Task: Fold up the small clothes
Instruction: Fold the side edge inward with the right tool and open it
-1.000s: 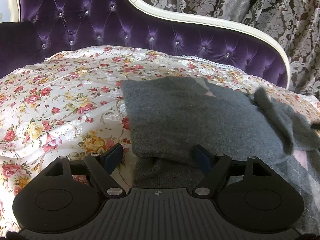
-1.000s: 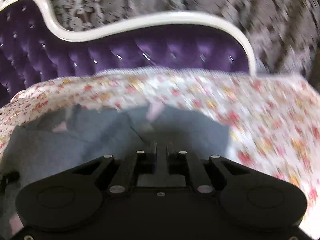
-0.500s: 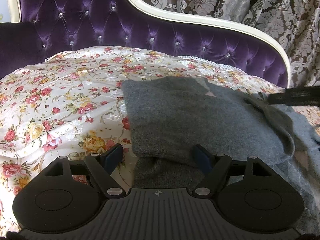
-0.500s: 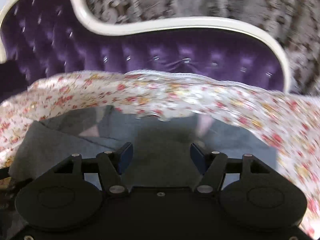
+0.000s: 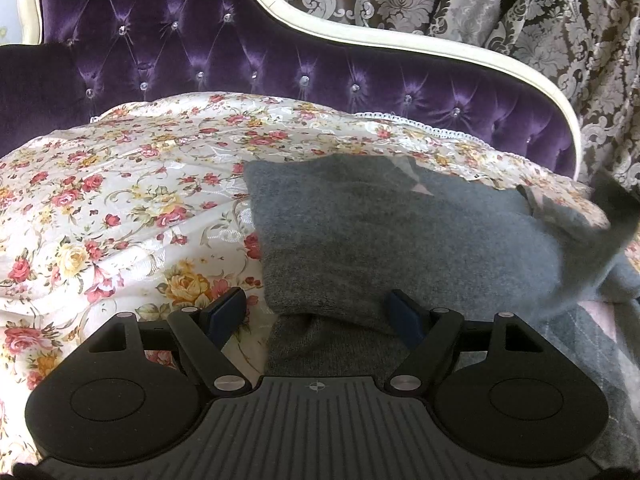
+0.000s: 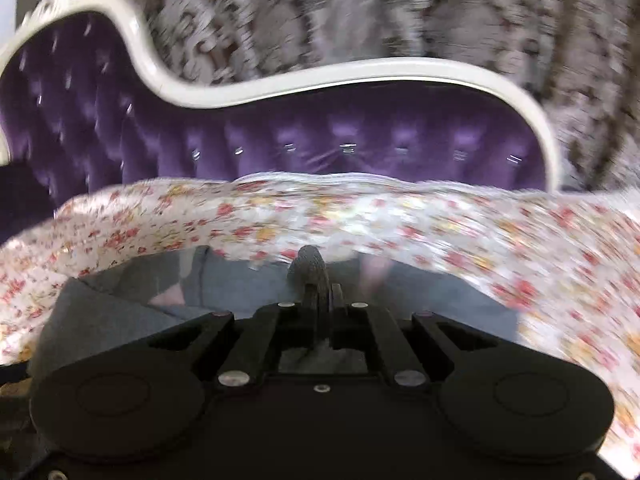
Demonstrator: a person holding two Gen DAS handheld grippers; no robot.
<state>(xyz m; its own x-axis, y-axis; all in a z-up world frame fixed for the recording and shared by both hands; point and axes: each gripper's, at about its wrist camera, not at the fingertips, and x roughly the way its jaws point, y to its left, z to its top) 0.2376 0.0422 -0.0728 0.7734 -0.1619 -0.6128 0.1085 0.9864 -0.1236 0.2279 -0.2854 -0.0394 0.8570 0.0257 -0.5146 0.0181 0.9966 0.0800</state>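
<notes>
A grey knitted sweater (image 5: 380, 232) lies partly folded on the floral bedspread (image 5: 120, 208). My left gripper (image 5: 316, 314) hovers open at its near hem; the fabric lies between the blue pads (image 5: 224, 310) but they do not press it. In the right wrist view, my right gripper (image 6: 320, 288) is shut on a pinch of the grey sweater's cloth (image 6: 310, 266), which sticks up above the fingertips. The left wrist view shows that part, a sleeve (image 5: 592, 232), raised and blurred at the far right. The rest of the sweater (image 6: 120, 312) spreads below and to the left.
A purple tufted headboard (image 5: 200, 52) with a white frame rises behind the bed, with a patterned curtain (image 5: 520, 8) beyond it. A grey and pink checked cloth (image 5: 592, 340) lies at the lower right under the sweater.
My right gripper opened over the sweater half a second ago and has now shut on a pinch of its cloth. The sleeve at the right has lifted. The left gripper has not moved.
</notes>
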